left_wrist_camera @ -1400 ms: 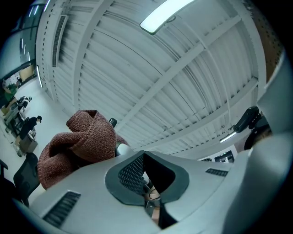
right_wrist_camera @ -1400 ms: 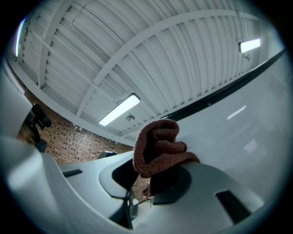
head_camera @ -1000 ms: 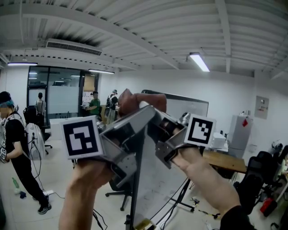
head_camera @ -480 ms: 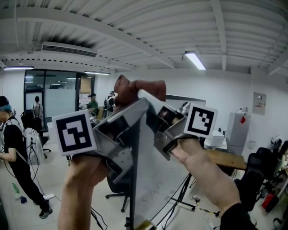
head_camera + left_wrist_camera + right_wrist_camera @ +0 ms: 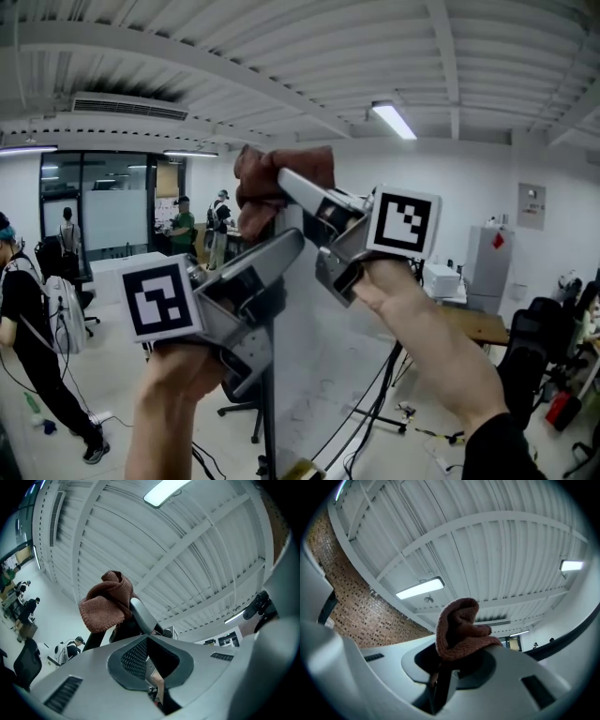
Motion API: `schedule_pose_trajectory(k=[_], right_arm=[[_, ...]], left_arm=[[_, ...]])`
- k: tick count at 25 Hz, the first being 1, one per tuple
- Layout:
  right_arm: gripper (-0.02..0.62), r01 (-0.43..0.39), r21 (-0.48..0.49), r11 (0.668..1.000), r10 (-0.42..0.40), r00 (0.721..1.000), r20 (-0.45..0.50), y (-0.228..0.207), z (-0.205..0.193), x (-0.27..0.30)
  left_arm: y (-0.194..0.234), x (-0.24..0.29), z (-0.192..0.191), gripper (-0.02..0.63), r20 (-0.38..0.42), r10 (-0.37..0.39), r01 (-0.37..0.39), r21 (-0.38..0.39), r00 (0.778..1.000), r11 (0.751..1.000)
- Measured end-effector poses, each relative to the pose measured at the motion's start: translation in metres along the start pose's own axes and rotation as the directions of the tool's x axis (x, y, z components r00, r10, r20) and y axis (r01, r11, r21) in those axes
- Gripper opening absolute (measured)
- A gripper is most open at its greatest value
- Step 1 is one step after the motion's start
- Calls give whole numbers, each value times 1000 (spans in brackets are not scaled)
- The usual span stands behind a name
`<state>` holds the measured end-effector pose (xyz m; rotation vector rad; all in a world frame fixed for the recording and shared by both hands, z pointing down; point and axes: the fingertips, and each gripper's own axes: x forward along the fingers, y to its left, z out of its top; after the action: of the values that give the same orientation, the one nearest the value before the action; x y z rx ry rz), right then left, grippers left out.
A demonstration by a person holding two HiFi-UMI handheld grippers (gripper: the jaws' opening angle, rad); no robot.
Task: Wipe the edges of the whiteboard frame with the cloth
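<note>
One brown cloth (image 5: 279,176) sits bunched at the top corner of the whiteboard frame (image 5: 270,412), raised high against the ceiling. The right claw (image 5: 292,187) is clamped on it: in the right gripper view the cloth's lower folds are pinched between the two pads and the rest bulges out above them. The frame is seen edge-on as a dark vertical strip, with the pale whiteboard surface (image 5: 323,375) running off to its right.

The left claw (image 5: 295,242) lies just below the cloth, pointing up along the top of the frame. Its jaws are drawn in to a narrow gap, and the left gripper view shows a thin grey edge, which looks to be the frame, between the pads. That view also shows the cloth and one jaw of the right claw directly ahead.

Each claw carries a marker cube, the left cube (image 5: 159,300) low, the right cube (image 5: 403,222) higher. The left hand (image 5: 183,375) and right hand (image 5: 394,291) grip from below.

Beyond are an office floor with several people (image 5: 183,225) standing at the left, a wooden tabletop (image 5: 478,325) at the right, and a lit ceiling lamp (image 5: 394,120).
</note>
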<state>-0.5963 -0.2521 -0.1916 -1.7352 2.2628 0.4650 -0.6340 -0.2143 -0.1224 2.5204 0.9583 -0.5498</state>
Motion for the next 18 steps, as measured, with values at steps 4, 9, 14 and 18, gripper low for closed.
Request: schedule_pose_trajectory(k=[4,9,14,18], right_arm=[[78,19,-37,999,-21,999,-50,-7,-3,5],[78,31,-31,999,-34,994,-105,-20,-9,5],[78,21,-57,998,-30,985,-169,-28,-9,2],[78,-3,-74,997,-12,977,-211,-28,-9,1]], left_arm=[[5,0,-10,-3,-11,-16,16,-22,1000,1000],[7,0,-24,-3,-28,-29,27,-39,999,999],[6,3,-33,-3,-38,-36,34,-53,999,998],[6,9,-37,-3,-33,-42,40,-58,999,997]])
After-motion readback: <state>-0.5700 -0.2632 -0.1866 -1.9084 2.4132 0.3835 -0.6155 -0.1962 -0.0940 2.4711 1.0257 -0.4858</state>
